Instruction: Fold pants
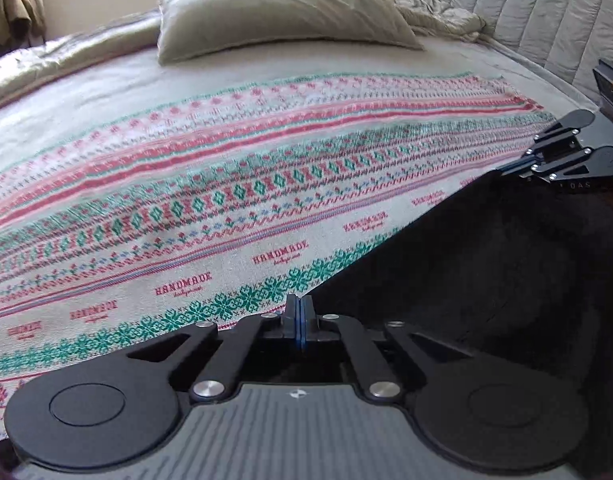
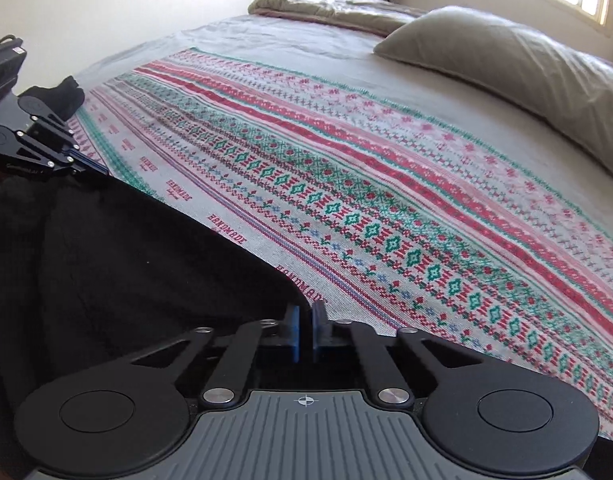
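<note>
Right under my left camera, the left hand-held gripper (image 1: 300,312) sits clenched on the near edge of the pants (image 1: 486,280), its blue pads pressed together with dark cloth at their tips. The right hand-held gripper (image 2: 305,322) looks clamped on the same edge further along; a thin gap shows between its pads in its own view, but from the left view it reads closed on the fabric. I judge both grips are pinching the edge at two well-separated points so the cloth stays taut between them and can be lifted as one straight line. The pants are black and lie at the near side of the bed (image 2: 234,36), partly over the patterned blanket (image 1: 266,184), which gives a flat surface to fold against. A pillow (image 1: 282,16) rests well beyond, out of the way. Which end of the pants I am holding I cannot tell; the fabric is too dark to read. The fold itself seems not yet made, and the next move probably needs both hands carrying the edge across together.
</note>
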`<action>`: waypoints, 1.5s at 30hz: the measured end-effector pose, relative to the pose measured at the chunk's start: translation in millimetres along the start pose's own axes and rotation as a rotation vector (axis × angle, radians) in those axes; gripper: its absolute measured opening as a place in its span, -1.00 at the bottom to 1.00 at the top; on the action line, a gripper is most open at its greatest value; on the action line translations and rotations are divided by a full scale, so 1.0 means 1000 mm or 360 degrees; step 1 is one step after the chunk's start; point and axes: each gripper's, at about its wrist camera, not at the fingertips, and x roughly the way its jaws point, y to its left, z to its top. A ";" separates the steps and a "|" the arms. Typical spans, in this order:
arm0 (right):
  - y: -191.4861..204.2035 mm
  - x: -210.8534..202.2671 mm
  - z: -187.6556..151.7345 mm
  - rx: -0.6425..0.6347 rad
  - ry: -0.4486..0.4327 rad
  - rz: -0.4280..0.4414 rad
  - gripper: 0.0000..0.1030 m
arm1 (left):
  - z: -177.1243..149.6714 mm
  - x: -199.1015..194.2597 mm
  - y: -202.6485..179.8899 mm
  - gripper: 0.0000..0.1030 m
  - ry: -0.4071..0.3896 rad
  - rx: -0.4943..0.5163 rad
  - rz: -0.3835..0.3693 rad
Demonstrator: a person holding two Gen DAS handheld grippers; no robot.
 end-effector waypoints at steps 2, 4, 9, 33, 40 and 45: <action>0.007 -0.017 0.000 -0.0003 -0.0054 -0.0039 -0.96 | 0.000 -0.016 -0.008 -0.85 -0.0064 -0.0003 0.0040; 0.016 -0.038 0.001 -0.0015 -0.0103 -0.0063 -0.96 | 0.000 -0.037 -0.014 -0.85 -0.0127 -0.0003 0.0067; 0.042 -0.094 -0.002 -0.0049 -0.0210 -0.0111 -0.96 | -0.009 -0.090 -0.038 -0.85 -0.0276 0.0011 0.0123; 0.197 -0.167 -0.162 -0.0094 -0.0154 -0.0199 -0.97 | -0.186 -0.166 -0.126 -0.84 -0.0186 -0.0065 -0.0017; 0.217 -0.149 -0.189 -0.0183 -0.0020 -0.0228 -0.91 | -0.225 -0.152 -0.119 -0.82 -0.0144 -0.0270 -0.0093; 0.222 -0.156 -0.196 -0.0138 -0.0101 -0.0208 -0.74 | -0.236 -0.175 -0.108 -0.21 -0.0251 -0.0388 -0.0090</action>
